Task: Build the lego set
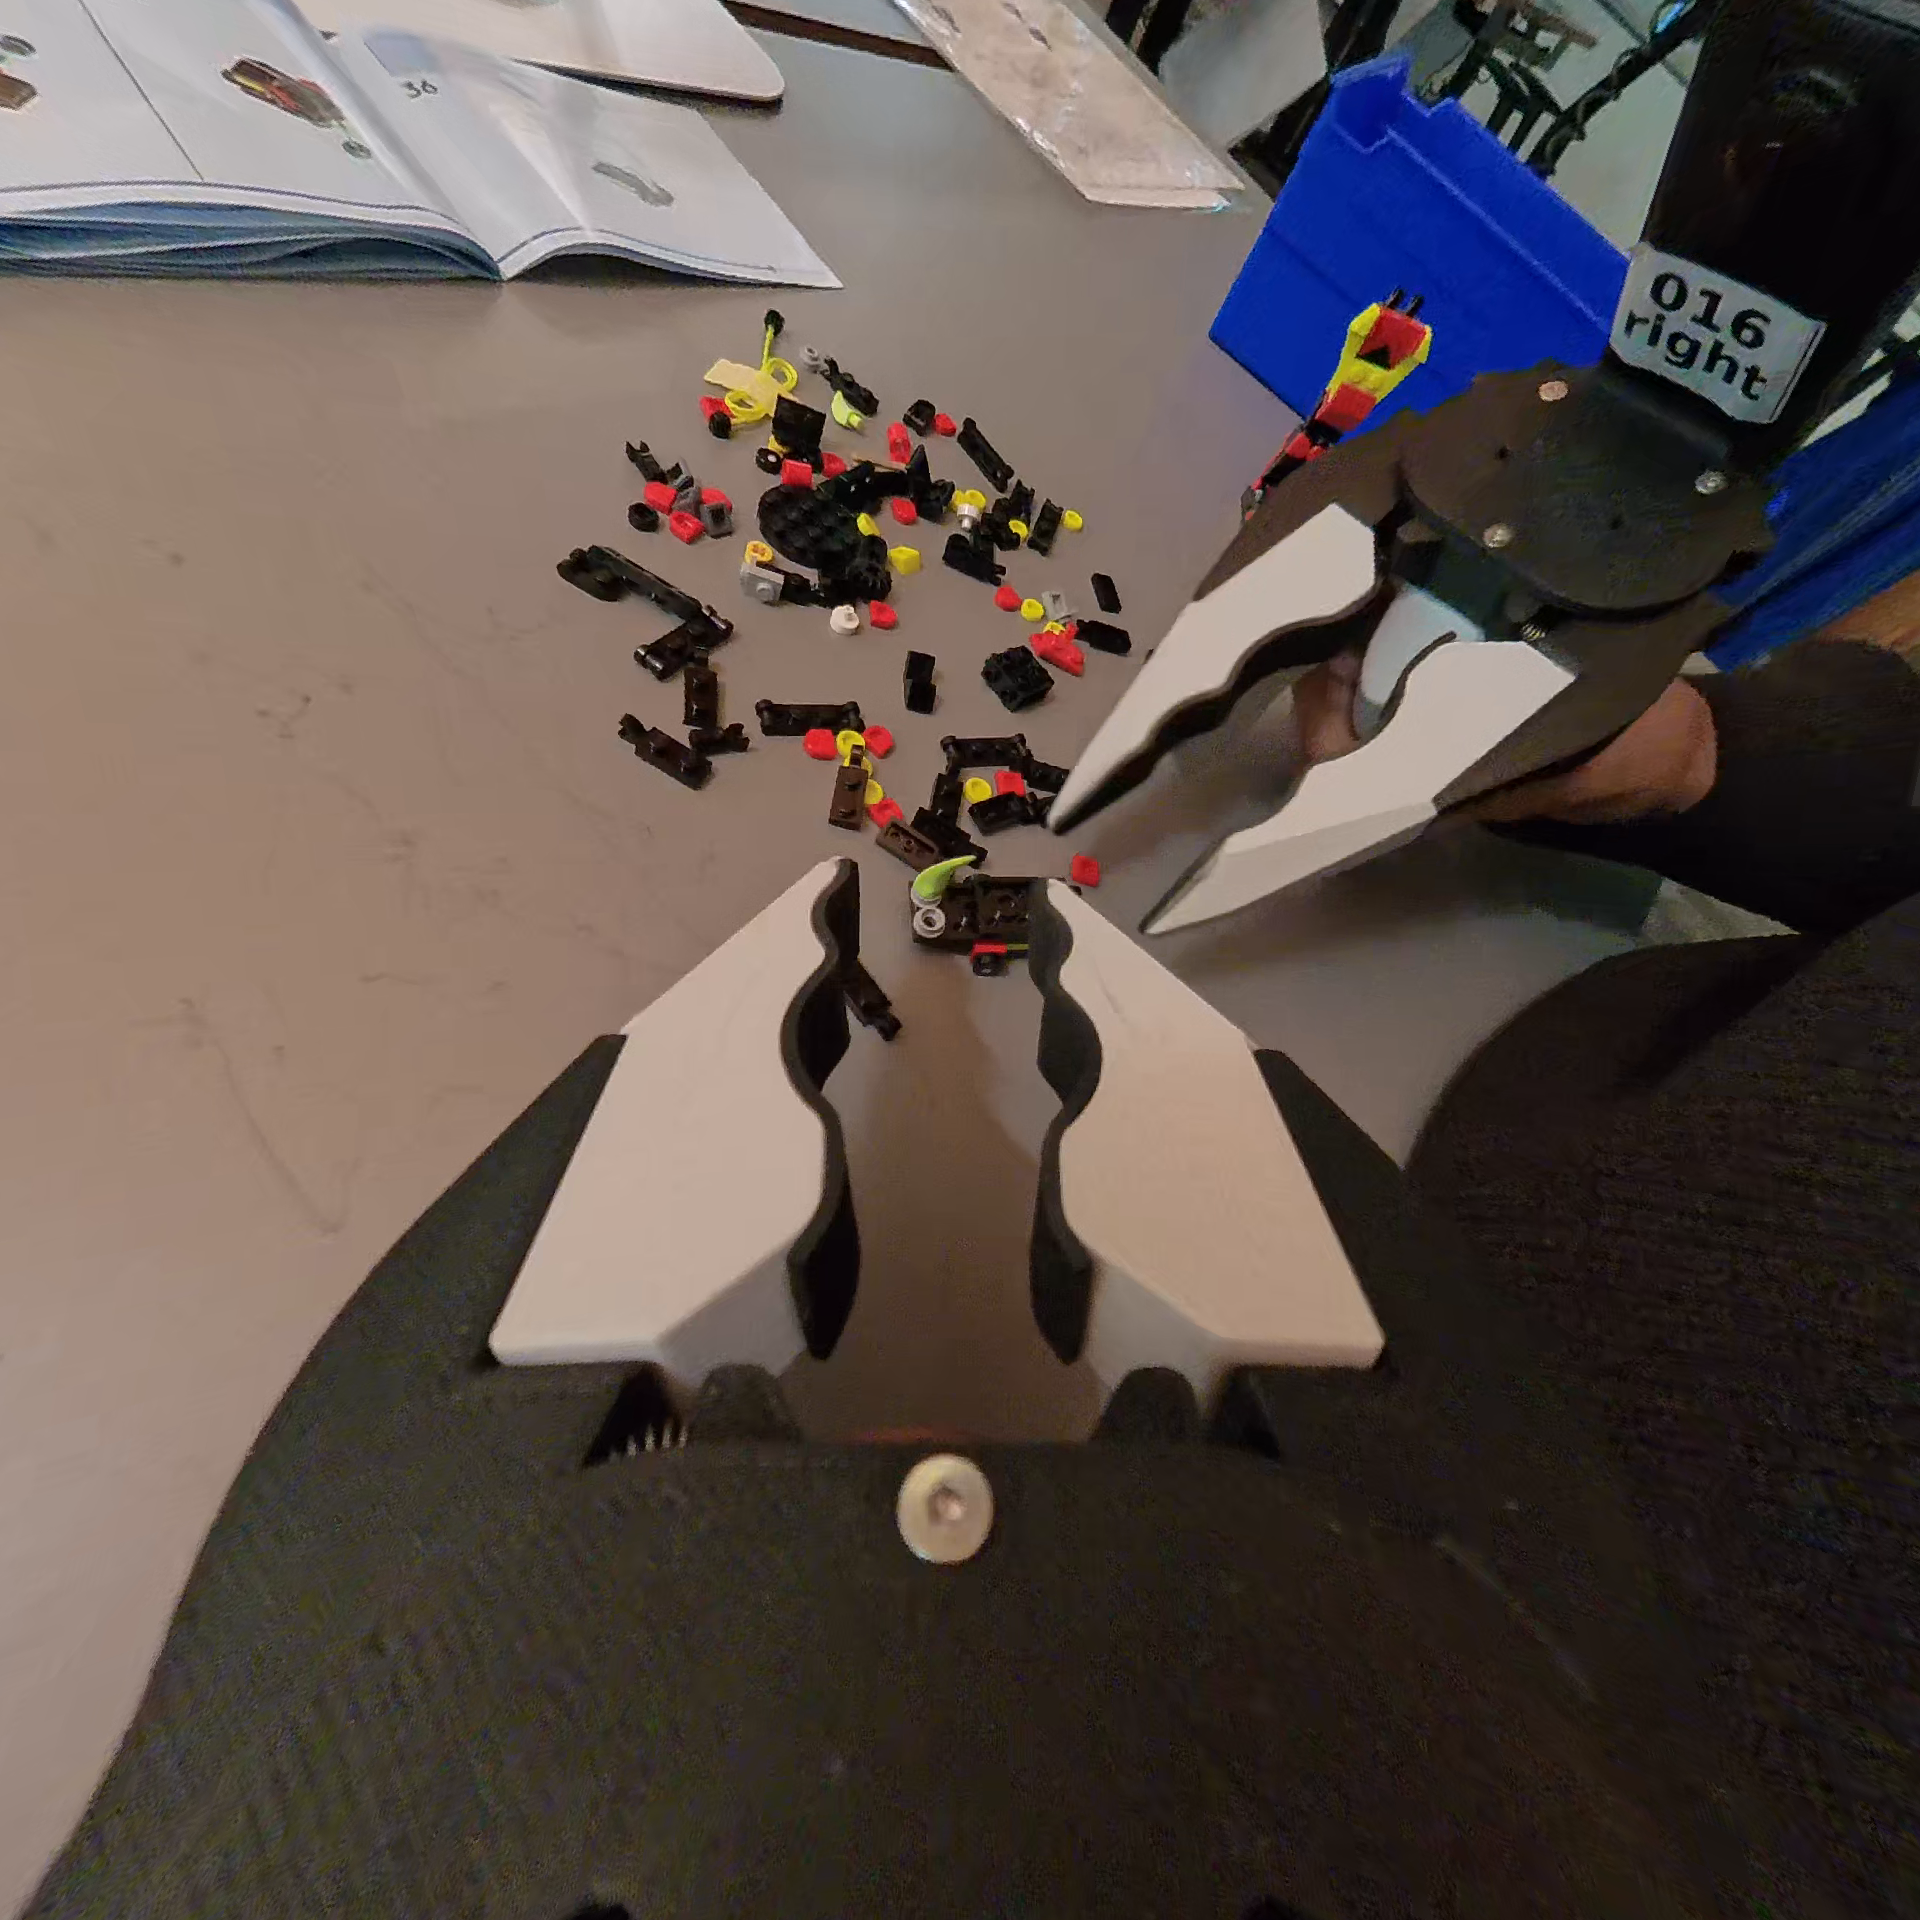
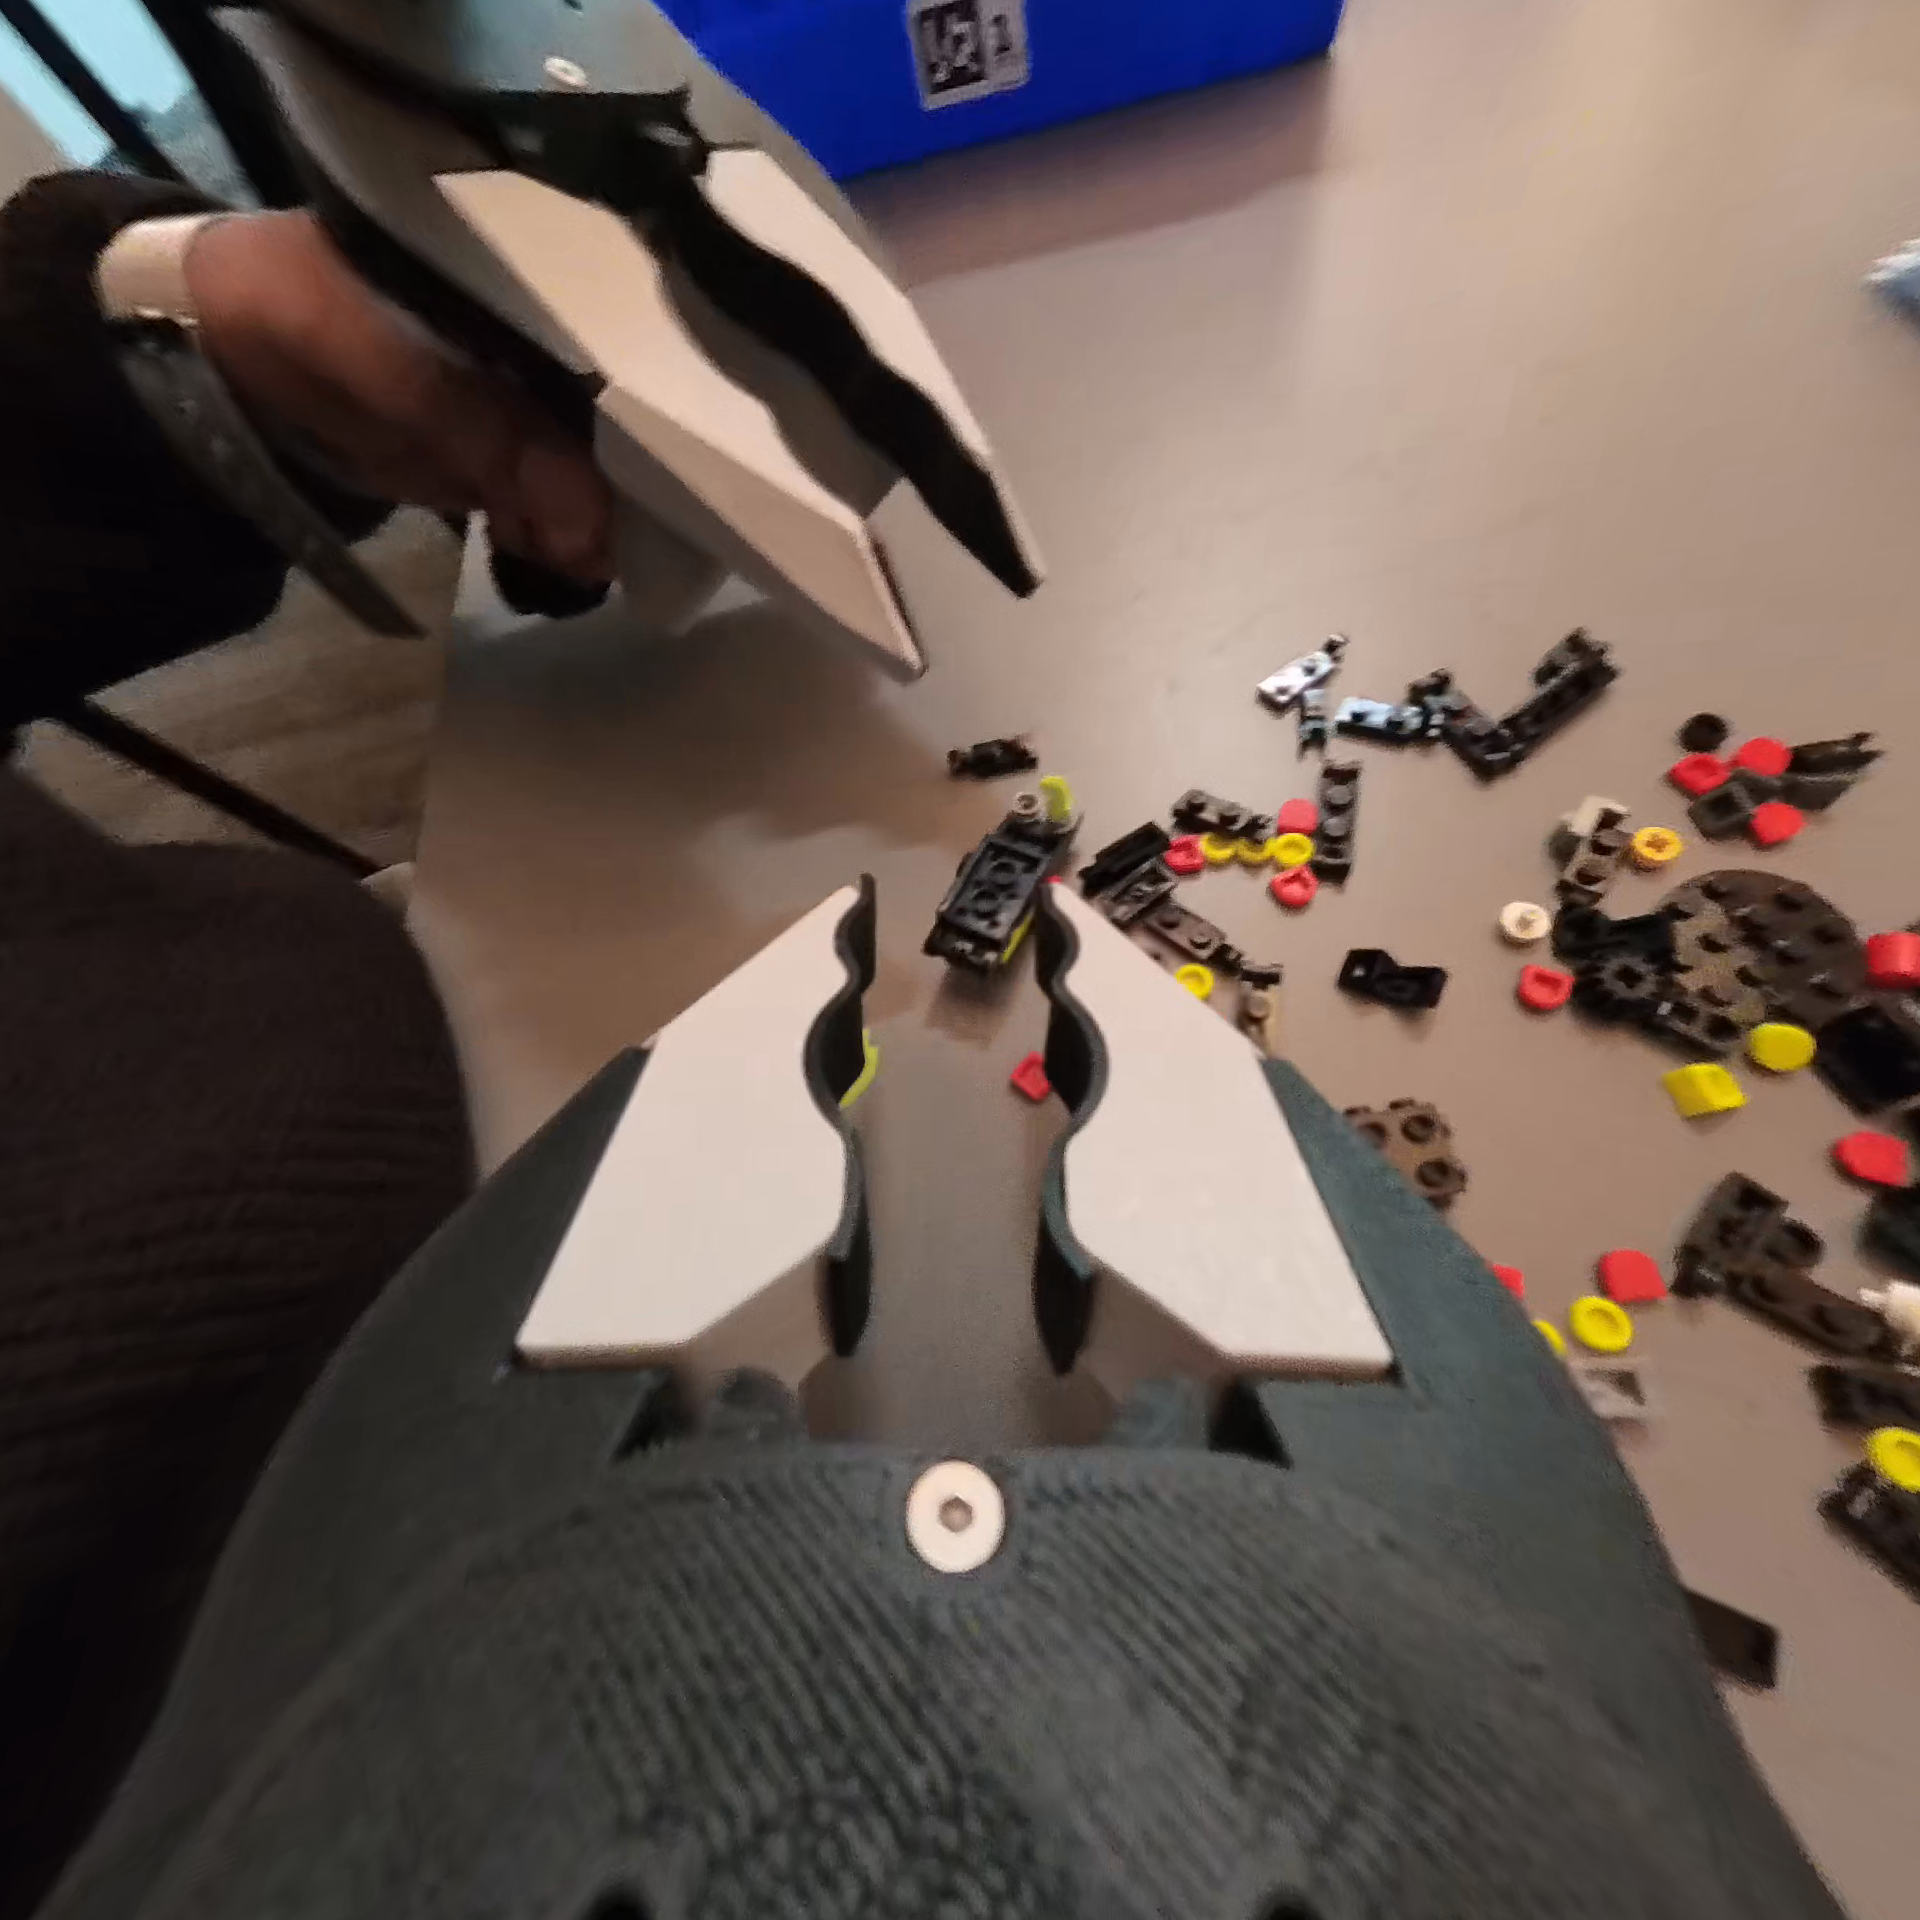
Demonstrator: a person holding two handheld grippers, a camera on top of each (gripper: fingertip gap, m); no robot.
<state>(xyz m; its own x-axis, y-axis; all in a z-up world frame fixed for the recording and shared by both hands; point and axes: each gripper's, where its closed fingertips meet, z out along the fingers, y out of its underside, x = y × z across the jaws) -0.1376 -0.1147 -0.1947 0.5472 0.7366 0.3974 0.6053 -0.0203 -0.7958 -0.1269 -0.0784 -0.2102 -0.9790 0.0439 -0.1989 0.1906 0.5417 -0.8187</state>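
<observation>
Loose bricks (image 1: 831,540) crowding bare table (image 1: 312,831)

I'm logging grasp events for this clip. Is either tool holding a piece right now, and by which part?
Neither. The left tool and right tool are both open, hovering around the small black brick assembly with a lime claw, which lies on the grey table.

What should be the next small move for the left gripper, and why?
Probably ease the left gripper forward and close on the small black sub-assembly. Both grippers are open and hold nothing; that piece, with its lime claw, lies on the table just ahead of the fingertips.
</observation>
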